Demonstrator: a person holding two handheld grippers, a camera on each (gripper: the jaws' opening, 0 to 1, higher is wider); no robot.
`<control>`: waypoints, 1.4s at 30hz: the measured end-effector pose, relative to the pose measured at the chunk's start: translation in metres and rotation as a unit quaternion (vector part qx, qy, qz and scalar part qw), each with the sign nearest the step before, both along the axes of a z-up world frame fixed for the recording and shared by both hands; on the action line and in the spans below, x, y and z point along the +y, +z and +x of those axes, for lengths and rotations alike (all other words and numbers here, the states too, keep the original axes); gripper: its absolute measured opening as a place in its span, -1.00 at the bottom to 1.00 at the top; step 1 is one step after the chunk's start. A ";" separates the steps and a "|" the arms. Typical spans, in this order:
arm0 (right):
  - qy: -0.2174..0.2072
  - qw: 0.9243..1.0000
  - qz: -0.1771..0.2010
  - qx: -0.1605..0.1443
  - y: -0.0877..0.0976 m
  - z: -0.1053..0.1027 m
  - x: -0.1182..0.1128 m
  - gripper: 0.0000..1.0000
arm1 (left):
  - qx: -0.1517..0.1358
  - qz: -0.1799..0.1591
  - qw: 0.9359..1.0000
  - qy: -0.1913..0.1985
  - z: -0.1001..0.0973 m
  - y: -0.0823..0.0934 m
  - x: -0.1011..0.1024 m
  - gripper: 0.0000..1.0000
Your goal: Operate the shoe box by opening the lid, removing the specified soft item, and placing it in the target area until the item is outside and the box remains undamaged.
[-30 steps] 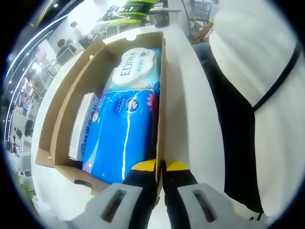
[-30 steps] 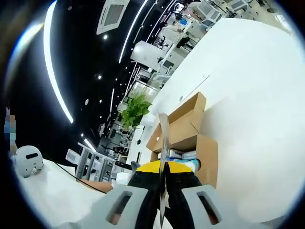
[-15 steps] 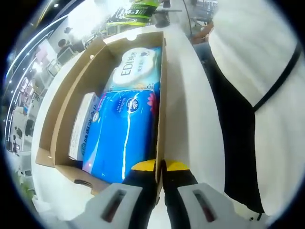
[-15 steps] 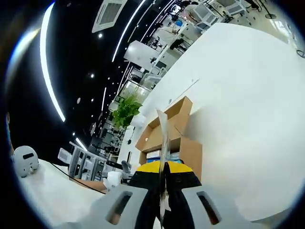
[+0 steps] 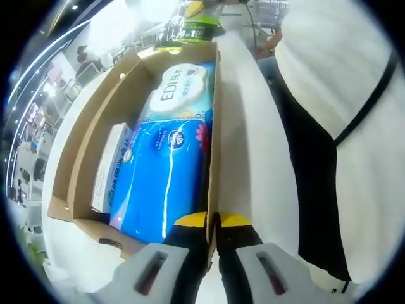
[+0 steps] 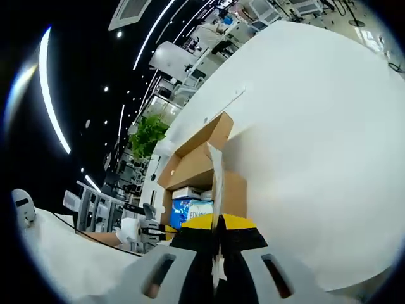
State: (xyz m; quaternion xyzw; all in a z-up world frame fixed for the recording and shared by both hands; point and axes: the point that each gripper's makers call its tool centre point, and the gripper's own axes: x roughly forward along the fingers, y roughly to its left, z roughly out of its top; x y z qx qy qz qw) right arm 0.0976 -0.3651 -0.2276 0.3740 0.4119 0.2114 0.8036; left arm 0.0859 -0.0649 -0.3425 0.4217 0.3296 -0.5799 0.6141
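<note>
- Left hand-held gripper is clamped on the near side wall of the box, jaws pinched tight on the cardboard edge.
- Right hand-held gripper is also closed — on a thin flap that stands up edge-on between its jaws, looks like part of the lid.
- Box sits open on the white bench, lid swung up and back in the right gripper view.
- Inside: a big blue soft pack nearest the grippers, a paler pack behind it, and a slim white box along the far wall. The soft item is not out yet.
- So I'd say the opening step is basically done; next someone has to let go of cardboard, reach in and grab the blue pack by its slack wrap, while one side steadies the box so the wall doesn't tear.
- Versus a second ago: left gripper view hardly changed, box and packs sit the same. The right gripper view has tilted down, more bench and less ceiling, so that hand moved, with the flap held as before.
</note>
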 end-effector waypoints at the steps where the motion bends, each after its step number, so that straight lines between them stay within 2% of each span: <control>1: 0.000 1.000 -0.001 0.001 0.000 0.001 0.000 -0.99 | -0.001 0.000 1.000 0.000 0.000 0.000 0.000 -0.92; 5: 0.007 0.999 -0.043 0.031 -0.016 0.002 -0.009 -0.99 | 0.002 0.000 1.000 0.005 0.000 0.000 0.000 -0.92; 11: 0.025 0.997 -0.055 0.039 -0.024 0.003 -0.003 -0.99 | -0.005 -0.002 1.000 0.006 0.000 0.000 0.001 -0.91; 16: 0.040 0.994 -0.080 0.056 -0.035 0.001 -0.004 -0.99 | -0.008 -0.004 1.000 0.009 -0.001 0.000 0.000 -0.90; 33: 0.052 0.991 -0.091 0.079 -0.052 0.006 -0.004 -0.99 | -0.004 0.000 1.000 0.005 -0.001 0.000 0.000 -0.91; 39: 0.049 0.993 -0.074 0.075 -0.051 0.011 0.001 -0.99 | -0.003 0.002 1.000 0.006 -0.001 0.000 0.000 -0.91; 40: 0.051 0.993 -0.075 0.076 -0.051 0.011 0.002 -0.99 | -0.004 0.002 1.000 0.007 -0.001 0.000 0.000 -0.91; 42: 0.064 0.989 -0.104 0.089 -0.061 0.008 0.001 -0.99 | -0.005 0.002 1.000 0.007 -0.001 0.000 0.001 -0.91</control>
